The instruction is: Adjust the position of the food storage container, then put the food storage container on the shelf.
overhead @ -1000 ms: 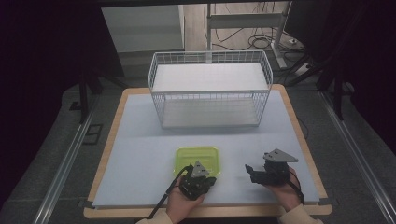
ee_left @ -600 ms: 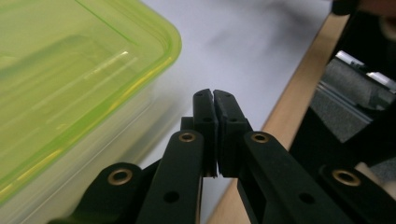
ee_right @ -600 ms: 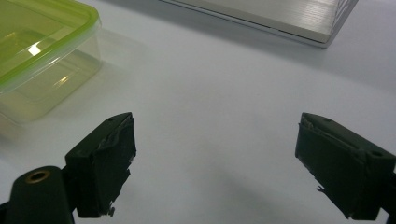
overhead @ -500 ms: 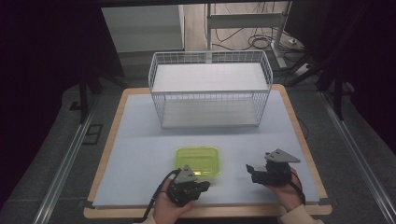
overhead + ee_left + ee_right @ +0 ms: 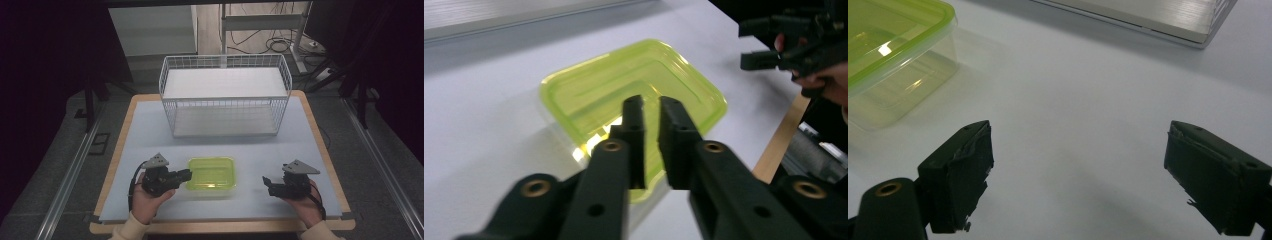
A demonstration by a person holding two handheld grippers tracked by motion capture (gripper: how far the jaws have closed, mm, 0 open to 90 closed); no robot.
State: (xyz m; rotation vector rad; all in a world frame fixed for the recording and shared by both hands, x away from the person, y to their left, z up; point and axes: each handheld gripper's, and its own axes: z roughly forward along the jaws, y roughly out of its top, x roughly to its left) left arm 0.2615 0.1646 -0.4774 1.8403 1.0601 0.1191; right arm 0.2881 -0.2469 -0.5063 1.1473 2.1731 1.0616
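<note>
A clear plastic container with a lime-green lid [image 5: 212, 172] stands on the white table near the front edge. My left gripper [image 5: 188, 175] is at the container's left edge and points right at it. In the left gripper view its jaws [image 5: 651, 102] stand a narrow gap apart over the lid [image 5: 624, 75]; they have just been opening and nothing is between them. My right gripper [image 5: 266, 183] is held well to the right of the container and points left. Its jaws [image 5: 1078, 150] are wide open over bare table, with the container [image 5: 893, 45] off to the upper left.
A white wire basket [image 5: 225, 95] with a pale floor stands at the back middle of the table [image 5: 145, 130]. The wooden table edge runs along the front and sides. The other hand's gripper [image 5: 744, 44] shows at the upper right of the left gripper view.
My left hand has moved left from the container's front edge to its left side and now points right. The right hand has kept still.
</note>
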